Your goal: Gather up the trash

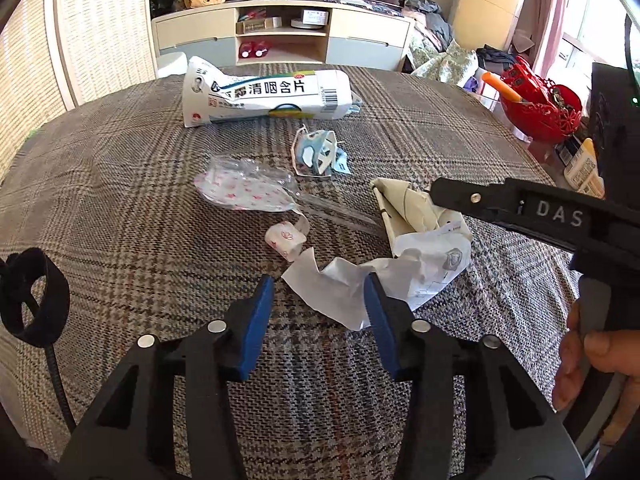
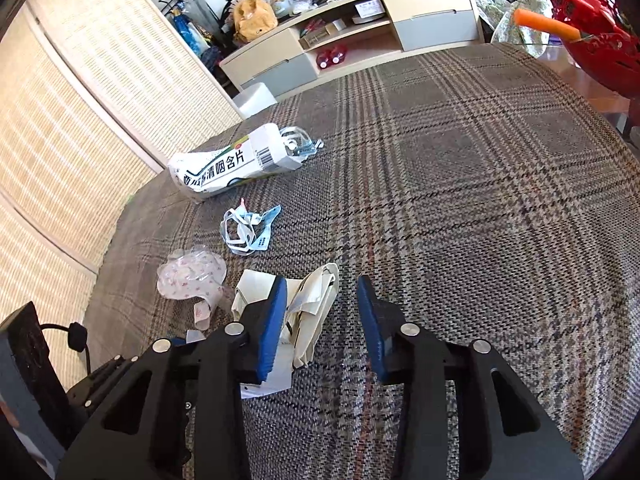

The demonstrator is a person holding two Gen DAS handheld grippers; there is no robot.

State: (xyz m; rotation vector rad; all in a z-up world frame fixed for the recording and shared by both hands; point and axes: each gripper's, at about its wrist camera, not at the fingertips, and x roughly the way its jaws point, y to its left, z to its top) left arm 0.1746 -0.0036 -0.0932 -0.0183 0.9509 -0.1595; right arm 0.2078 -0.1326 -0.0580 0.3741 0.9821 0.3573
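Observation:
Trash lies on the plaid tablecloth. A crumpled white paper lies just ahead of my left gripper, which is open and empty. A cream folded wrapper lies behind it; in the right wrist view it sits between and just past the fingers of my open right gripper. Further back are a small pink-patterned roll, a clear star-print packet, a blue-white torn wrapper and a white lozenge box.
A red basket with an orange-handled tool stands at the table's right edge, with bottles beside it. A TV cabinet and a white bin stand beyond the table. Woven screens line the left side.

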